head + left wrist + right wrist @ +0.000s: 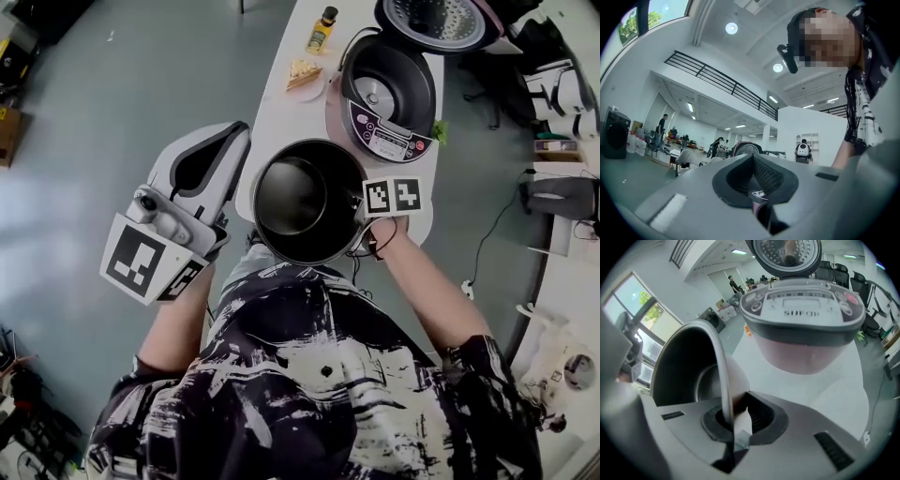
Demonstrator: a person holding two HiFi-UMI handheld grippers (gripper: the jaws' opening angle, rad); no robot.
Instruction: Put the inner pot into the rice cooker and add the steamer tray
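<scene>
The dark round inner pot (300, 202) hangs above the near end of the white table (277, 127). My right gripper (362, 214) is shut on its right rim. In the right gripper view the thin pot wall (719, 376) runs straight down between the pads of the right gripper (733, 411). The rice cooker (389, 94) stands just beyond the pot with its lid (436, 19) swung up and its well empty; its control panel (806, 310) faces me. My left gripper (230, 141) is held level off the table's left side, jaws together on nothing (752, 176). No steamer tray is in sight.
A small bottle (323, 28) and a plate with a piece of food (305, 73) sit on the table left of the cooker. Office chairs and cables (558, 197) crowd the floor to the right. Grey floor spreads to the left.
</scene>
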